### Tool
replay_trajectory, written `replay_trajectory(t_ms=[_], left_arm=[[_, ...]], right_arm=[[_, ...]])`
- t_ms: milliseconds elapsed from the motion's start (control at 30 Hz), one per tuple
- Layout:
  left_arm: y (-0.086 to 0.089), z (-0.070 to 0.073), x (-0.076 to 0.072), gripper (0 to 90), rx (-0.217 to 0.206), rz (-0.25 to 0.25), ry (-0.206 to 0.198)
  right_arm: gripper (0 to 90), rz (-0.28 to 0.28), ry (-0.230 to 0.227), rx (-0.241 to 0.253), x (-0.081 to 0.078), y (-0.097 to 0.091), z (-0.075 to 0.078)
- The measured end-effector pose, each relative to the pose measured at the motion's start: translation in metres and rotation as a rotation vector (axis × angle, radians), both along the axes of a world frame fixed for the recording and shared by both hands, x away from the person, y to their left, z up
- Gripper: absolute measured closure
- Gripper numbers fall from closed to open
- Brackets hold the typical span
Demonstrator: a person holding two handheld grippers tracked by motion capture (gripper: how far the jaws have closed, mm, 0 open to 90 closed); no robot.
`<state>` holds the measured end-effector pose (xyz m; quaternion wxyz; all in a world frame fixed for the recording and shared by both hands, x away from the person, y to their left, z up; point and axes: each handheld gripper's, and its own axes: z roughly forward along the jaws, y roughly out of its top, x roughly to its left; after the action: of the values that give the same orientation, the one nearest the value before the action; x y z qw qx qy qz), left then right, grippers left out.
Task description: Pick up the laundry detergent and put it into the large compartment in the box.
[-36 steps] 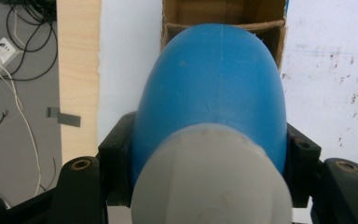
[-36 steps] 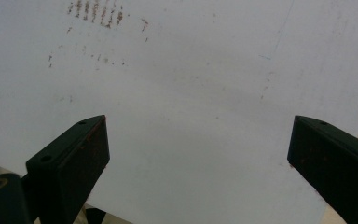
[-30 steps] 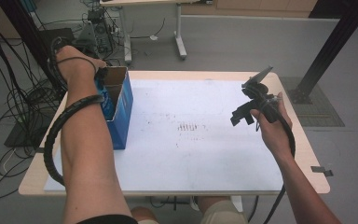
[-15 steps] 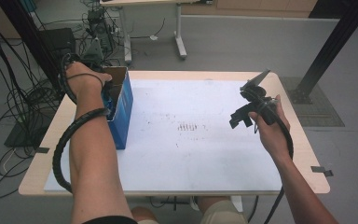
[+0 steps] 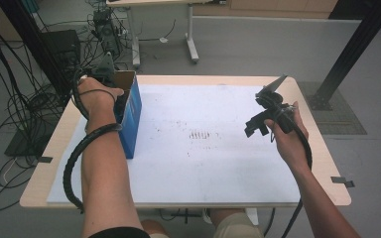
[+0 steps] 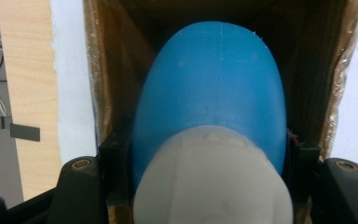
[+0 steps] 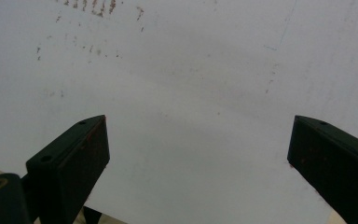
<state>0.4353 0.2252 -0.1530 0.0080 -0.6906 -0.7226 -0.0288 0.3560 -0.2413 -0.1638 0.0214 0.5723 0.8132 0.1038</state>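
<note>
A blue bottle (image 6: 214, 84) with a white cap (image 6: 212, 182) hangs cap-up inside an open cardboard box (image 6: 116, 70). My left gripper (image 6: 209, 154) is shut on it, one jaw pressing each side just below the cap. In the high view the box (image 5: 131, 119) has blue outer sides and stands at the table's left, with the person's left hand (image 5: 96, 94) at its opening. My right gripper (image 5: 255, 128) is held above the right part of the white mat (image 5: 203, 163). Its jaws (image 7: 198, 154) stand wide open with nothing between them.
The mat carries faint brown marks (image 5: 203, 134) near its middle. The wooden table edge (image 5: 49, 158) shows around it. Cables (image 5: 15, 109) and a dark cabinet (image 5: 62, 47) lie on the floor to the left; a black post (image 5: 347, 54) stands at the far right.
My left hand has sunk at the box's opening, taking the bottle lower into the box. My right gripper has stayed where it was, still open.
</note>
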Motion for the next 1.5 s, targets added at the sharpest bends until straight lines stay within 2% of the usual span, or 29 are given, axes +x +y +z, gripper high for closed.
replay_trajectory(t_ms=[300, 1500], left_arm=[[0.002, -0.013, -0.001, 36.8, -0.013, 0.001, 0.006], [0.004, -0.014, -0.008, 36.6, -0.017, 0.004, -0.015]], right_arm=[[5.5, -0.007, 0.006, -0.005, 0.001, -0.003, -0.002], [5.5, -0.010, -0.004, -0.007, 0.003, -0.002, 0.001]])
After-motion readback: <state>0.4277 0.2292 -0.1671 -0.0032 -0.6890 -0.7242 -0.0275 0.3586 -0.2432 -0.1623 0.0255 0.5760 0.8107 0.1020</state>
